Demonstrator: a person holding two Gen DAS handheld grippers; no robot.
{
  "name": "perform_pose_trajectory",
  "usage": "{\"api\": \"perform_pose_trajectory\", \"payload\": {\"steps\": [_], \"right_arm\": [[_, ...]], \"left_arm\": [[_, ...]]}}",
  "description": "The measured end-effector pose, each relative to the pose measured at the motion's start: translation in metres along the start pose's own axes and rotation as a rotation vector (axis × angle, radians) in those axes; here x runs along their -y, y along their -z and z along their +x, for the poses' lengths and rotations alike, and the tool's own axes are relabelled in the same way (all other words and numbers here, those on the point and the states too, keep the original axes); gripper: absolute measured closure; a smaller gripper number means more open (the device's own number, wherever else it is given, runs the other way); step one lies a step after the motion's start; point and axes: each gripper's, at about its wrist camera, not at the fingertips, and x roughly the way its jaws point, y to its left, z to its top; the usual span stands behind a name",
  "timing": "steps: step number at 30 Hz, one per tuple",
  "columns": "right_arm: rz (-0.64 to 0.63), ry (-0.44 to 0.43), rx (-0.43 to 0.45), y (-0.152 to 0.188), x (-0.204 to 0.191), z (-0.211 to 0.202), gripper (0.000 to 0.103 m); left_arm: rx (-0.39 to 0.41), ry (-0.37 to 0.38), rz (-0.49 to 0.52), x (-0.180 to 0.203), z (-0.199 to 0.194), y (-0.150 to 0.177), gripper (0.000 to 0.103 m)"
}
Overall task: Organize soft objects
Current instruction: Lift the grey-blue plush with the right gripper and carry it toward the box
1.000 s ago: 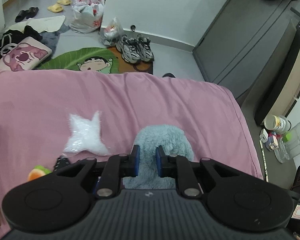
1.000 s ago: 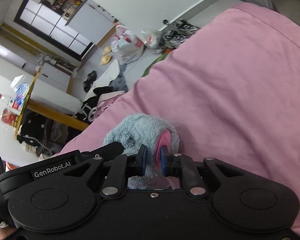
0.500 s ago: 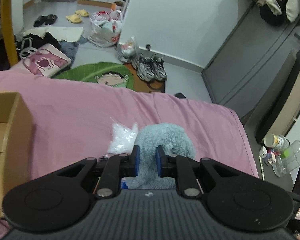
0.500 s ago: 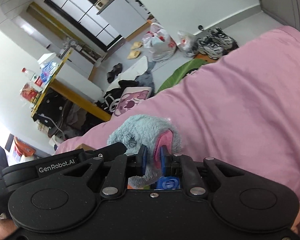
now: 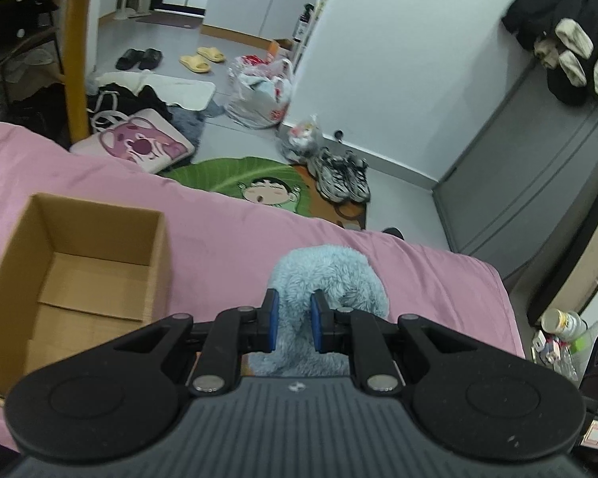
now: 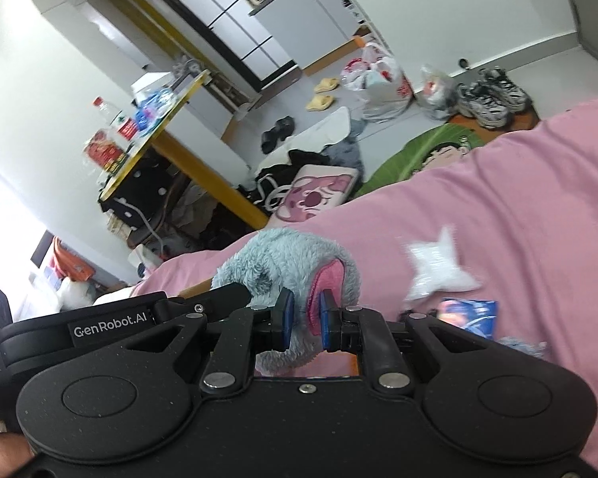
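A fluffy light-blue plush toy (image 5: 331, 275) is held up over the pink bed by both grippers. My left gripper (image 5: 293, 318) is shut on its blue fur. In the right wrist view the same plush toy (image 6: 283, 259) shows a pink inner ear, and my right gripper (image 6: 302, 320) is shut on that ear. The left gripper's black body (image 6: 111, 322) sits just left of the toy. An open cardboard box (image 5: 79, 271) stands on the bed to the left. A white star-shaped soft object (image 6: 438, 267) lies on the pink bedspread (image 6: 518, 219) to the right.
A blue packet (image 6: 468, 314) and a small grey fluffy piece (image 6: 522, 344) lie near the star. Beyond the bed's edge the floor holds a green mat (image 5: 235, 175), sneakers (image 5: 341, 175), plastic bags (image 5: 259, 95), a pink cushion (image 5: 139, 145) and a yellow table leg (image 5: 75, 63).
Both grippers have lifted the plush toy and carried it left. The cardboard box has come fully into the left wrist view and the white star has slid out of it, into the right wrist view.
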Motion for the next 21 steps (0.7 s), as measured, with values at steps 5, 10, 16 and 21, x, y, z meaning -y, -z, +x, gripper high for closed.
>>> {"api": "perform_pose_trajectory", "payload": {"steps": [5, 10, 16, 21], "right_arm": [[-0.026, -0.028, -0.007, 0.004, -0.025, 0.011, 0.089], [-0.043, -0.046, -0.008, 0.007, -0.049, 0.024, 0.089], [-0.056, -0.063, -0.026, 0.01, -0.074, 0.044, 0.089], [-0.076, -0.07, -0.048, 0.016, -0.097, 0.066, 0.089]], "left_arm": [[0.029, -0.014, -0.022, -0.024, -0.016, -0.005, 0.088], [0.053, -0.022, -0.053, -0.049, -0.027, -0.011, 0.088], [0.063, -0.029, -0.103, -0.082, -0.033, -0.017, 0.088], [0.074, -0.049, -0.13, -0.112, -0.036, -0.022, 0.088]]}}
